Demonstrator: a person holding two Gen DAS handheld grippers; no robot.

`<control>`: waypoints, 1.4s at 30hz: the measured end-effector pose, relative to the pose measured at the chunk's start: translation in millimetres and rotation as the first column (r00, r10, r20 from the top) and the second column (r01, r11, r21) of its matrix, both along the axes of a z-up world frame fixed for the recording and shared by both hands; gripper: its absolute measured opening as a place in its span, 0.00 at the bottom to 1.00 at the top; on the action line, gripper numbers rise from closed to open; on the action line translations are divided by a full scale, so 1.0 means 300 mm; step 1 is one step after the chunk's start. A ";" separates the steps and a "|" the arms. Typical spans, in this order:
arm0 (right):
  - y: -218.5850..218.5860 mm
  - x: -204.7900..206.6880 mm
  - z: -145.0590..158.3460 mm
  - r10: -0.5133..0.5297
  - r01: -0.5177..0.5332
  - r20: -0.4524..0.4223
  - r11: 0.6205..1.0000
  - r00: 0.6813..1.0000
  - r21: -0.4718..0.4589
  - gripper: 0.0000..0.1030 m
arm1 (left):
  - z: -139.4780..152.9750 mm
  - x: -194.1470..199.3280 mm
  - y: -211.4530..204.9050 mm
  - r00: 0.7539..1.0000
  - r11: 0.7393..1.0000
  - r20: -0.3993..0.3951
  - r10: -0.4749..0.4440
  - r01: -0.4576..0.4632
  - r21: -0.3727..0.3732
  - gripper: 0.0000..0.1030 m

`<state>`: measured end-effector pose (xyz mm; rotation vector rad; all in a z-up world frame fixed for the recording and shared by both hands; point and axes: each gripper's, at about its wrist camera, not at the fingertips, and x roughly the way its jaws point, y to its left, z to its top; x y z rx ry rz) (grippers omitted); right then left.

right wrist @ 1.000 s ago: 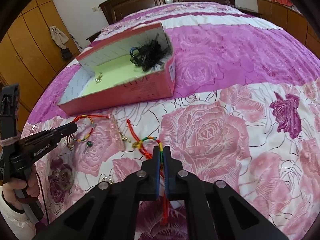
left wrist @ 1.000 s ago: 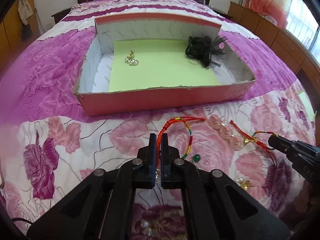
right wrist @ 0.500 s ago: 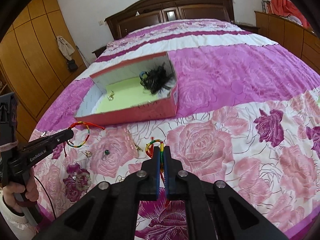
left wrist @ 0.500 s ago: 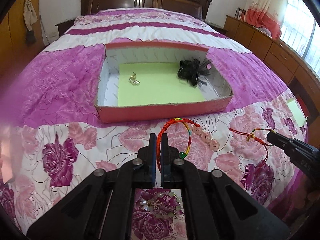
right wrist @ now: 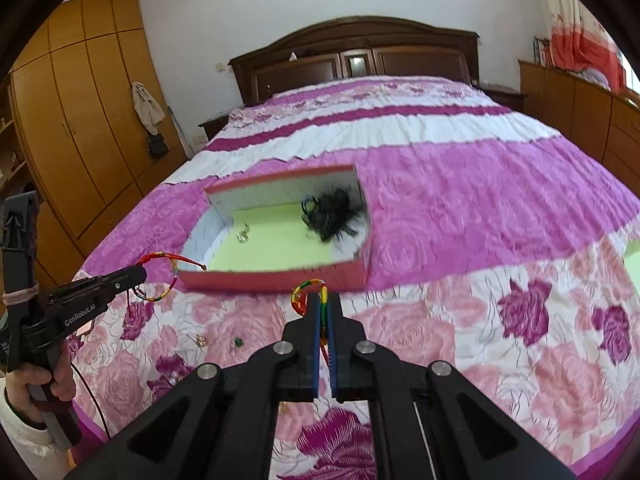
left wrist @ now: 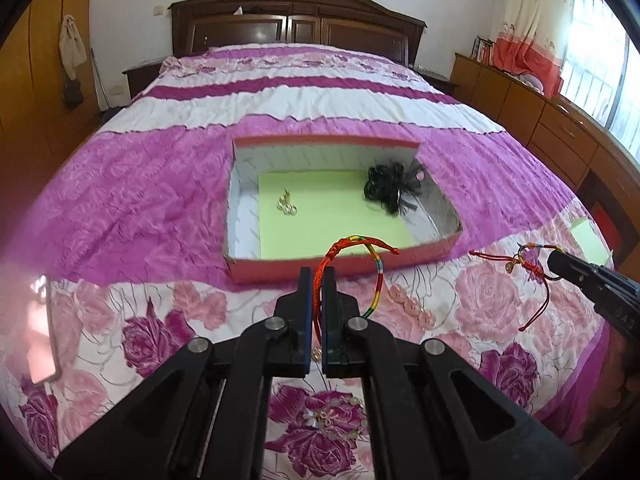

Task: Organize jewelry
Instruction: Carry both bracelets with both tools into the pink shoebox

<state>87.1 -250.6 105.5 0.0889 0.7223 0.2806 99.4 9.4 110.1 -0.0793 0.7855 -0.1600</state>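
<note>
Left wrist view: both grippers (left wrist: 317,280) (right wrist: 327,300) clamp cord bracelets (left wrist: 360,256) above a pink rose bedspread (left wrist: 120,200), wooden headboard (left wrist: 296,20) behind.

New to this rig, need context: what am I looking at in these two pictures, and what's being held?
No robot arm here: a person holds two handheld grippers, each with a fisheye camera looking along its jaws. One picture is from the left gripper, the other from the right gripper; each also shows the other tool at its edge. Both are shut, each pinching a red and multicoloured woven cord bracelet: the left bracelet and the right bracelet, lifted off a floral bedspread. Ahead lies an open red box with a green liner, holding small earrings and black hair ties. Loose trinkets remain on the bedspread.
</note>
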 end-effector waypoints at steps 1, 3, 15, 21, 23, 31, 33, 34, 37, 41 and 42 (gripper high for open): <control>0.008 0.006 0.013 0.004 -0.004 0.008 1.000 1.000 -0.002 0.04 | 0.005 0.004 0.002 1.000 1.000 0.004 0.001 -0.001 0.001 0.00; 0.023 0.020 0.034 0.014 -0.014 0.021 1.000 1.000 -0.004 0.04 | 0.021 0.019 0.008 1.000 1.000 0.016 0.004 -0.005 0.008 0.00; 0.098 0.182 0.063 0.047 -0.047 0.041 0.999 0.998 -0.012 0.04 | 0.048 0.147 -0.003 0.999 0.998 0.052 -0.001 -0.002 0.059 0.00; 0.125 0.295 0.012 0.053 -0.053 -0.002 0.999 0.999 -0.006 0.04 | -0.030 0.237 -0.010 1.000 0.999 -0.001 0.008 -0.008 0.037 0.00; 0.135 0.339 -0.017 0.053 -0.053 -0.023 0.999 0.998 -0.008 0.04 | -0.059 0.265 -0.016 1.000 0.999 -0.023 0.009 -0.008 0.034 0.00; 0.148 0.477 -0.141 0.043 -0.044 -0.094 0.999 0.995 -0.008 0.04 | -0.171 0.374 -0.018 0.996 0.998 -0.089 0.026 -0.021 0.052 0.00; 0.152 0.505 -0.174 0.040 -0.042 -0.113 0.999 0.993 -0.017 0.04 | -0.199 0.398 -0.010 0.994 0.998 -0.107 0.033 -0.028 0.054 0.00; 0.154 0.519 -0.190 0.039 -0.042 -0.123 0.999 0.992 -0.019 0.04 | -0.213 0.409 -0.008 0.993 0.998 -0.115 0.038 -0.032 0.057 0.00; 0.155 0.551 -0.233 0.034 -0.038 -0.146 0.999 0.989 -0.028 0.04 | -0.253 0.433 -0.002 0.989 0.997 -0.142 0.045 -0.036 0.062 0.00; 0.151 0.585 -0.275 0.022 -0.027 -0.171 0.999 0.985 -0.030 0.04 | -0.301 0.459 0.003 0.983 0.997 -0.173 0.054 -0.043 0.069 0.00; 0.149 0.593 -0.286 0.018 -0.024 -0.177 0.999 0.984 -0.032 0.04 | -0.312 0.465 0.005 0.982 0.997 -0.182 0.056 -0.044 0.069 0.00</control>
